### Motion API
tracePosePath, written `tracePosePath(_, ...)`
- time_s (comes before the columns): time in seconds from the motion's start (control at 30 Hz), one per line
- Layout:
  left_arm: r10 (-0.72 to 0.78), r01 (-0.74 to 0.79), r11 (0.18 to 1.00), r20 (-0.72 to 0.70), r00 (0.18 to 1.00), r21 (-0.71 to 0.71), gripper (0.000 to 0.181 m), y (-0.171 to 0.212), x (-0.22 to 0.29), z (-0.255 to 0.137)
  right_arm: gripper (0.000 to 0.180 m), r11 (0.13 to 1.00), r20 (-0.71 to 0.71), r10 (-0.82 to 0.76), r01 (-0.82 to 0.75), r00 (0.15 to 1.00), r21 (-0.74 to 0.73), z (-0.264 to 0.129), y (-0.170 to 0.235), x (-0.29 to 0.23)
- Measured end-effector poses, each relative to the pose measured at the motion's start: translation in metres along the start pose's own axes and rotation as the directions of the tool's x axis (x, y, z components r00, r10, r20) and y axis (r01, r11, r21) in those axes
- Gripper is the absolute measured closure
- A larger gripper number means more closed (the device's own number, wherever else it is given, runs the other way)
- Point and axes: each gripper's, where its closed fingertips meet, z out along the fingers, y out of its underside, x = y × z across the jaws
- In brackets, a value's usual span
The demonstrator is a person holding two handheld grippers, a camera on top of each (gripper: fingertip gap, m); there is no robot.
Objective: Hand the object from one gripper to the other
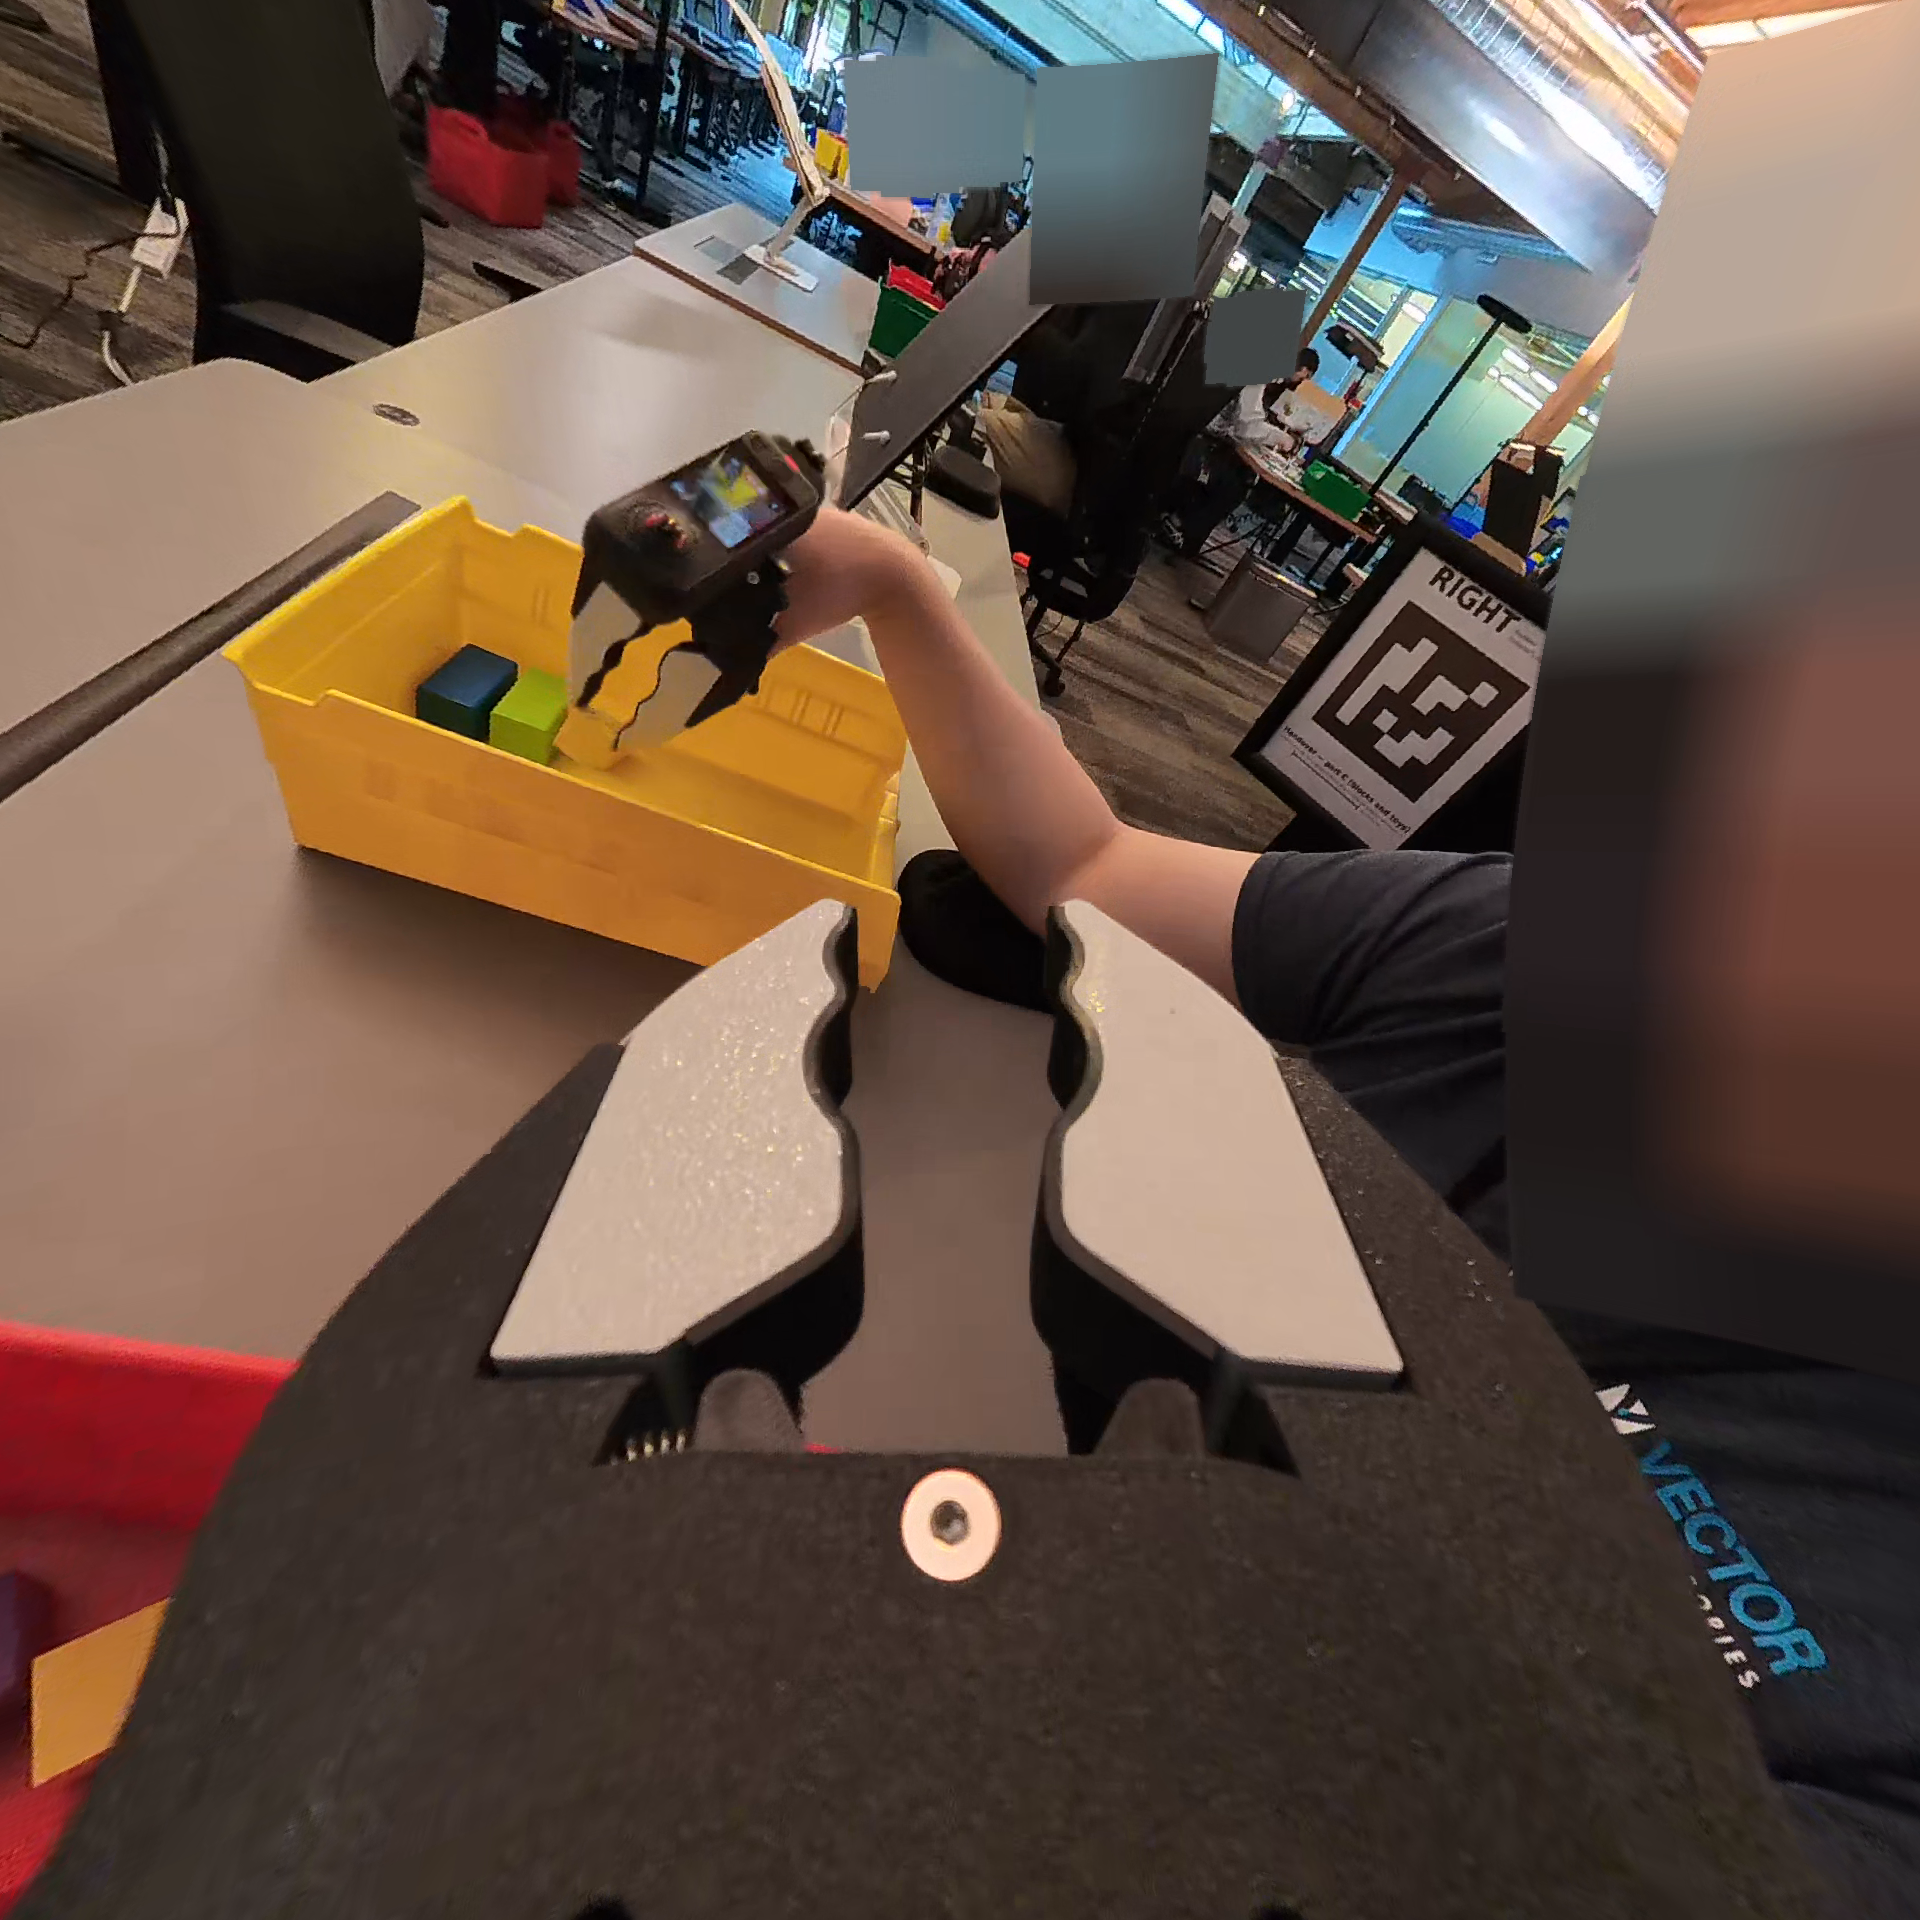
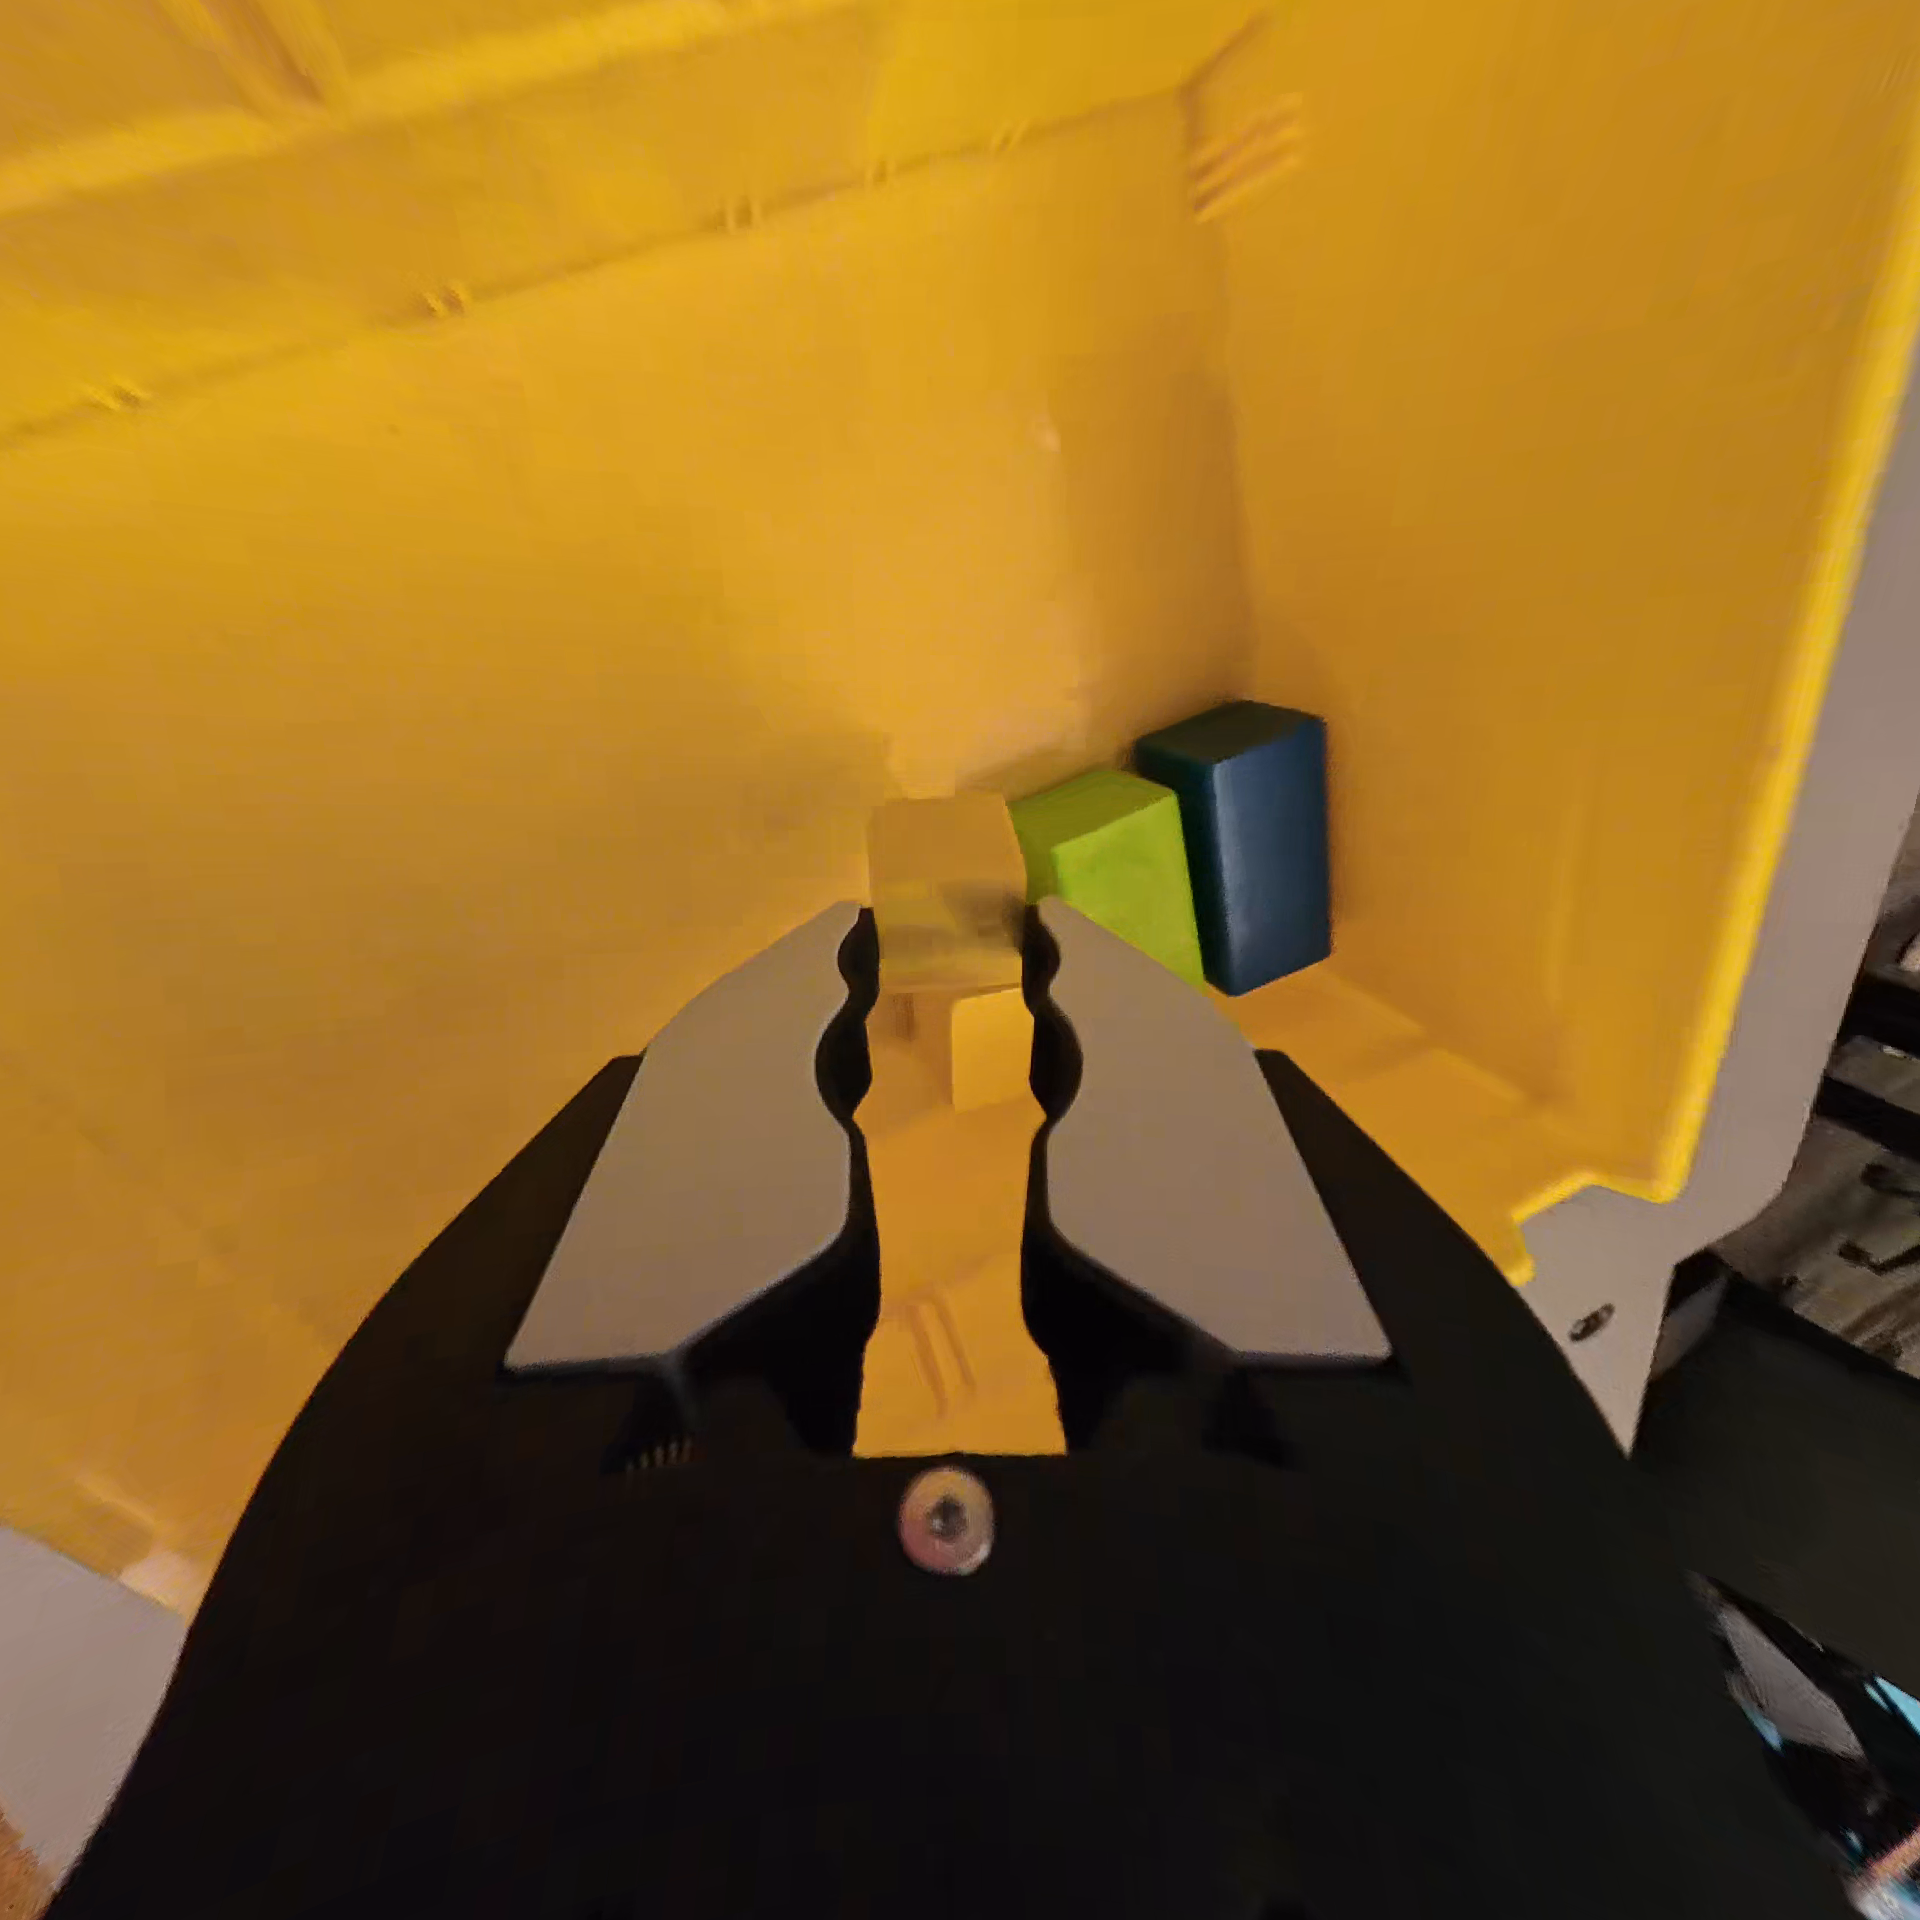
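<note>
Inside the yellow bin on the grey table, the right gripper reaches down with its fingertips on either side of a yellow block, pinching it where it sits on the bin floor. Just beside the block a green block touches a dark blue block against the wall. The left gripper hovers over the table near the bin, jaws spread, nothing between them.
</note>
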Motion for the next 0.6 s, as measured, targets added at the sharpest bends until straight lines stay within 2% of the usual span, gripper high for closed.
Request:
tracePosePath(0.17, -0.006, 0.007, 1.000, 0.007, 1.000, -0.023, 0.147, 0.004, -0.002, 0.002, 0.152, 0.994, 0.002, -0.014, 0.014, 1.000, -0.112, 0.016, 0.011, 0.001)
tracePosePath(0.6, -0.010, 0.010, 0.999, 0.007, 1.000, -0.041, 0.148, 0.007, -0.003, 0.001, 0.151, 0.992, 0.001, -0.033, 0.033, 0.999, -0.121, 0.026, 0.013, 0.002)
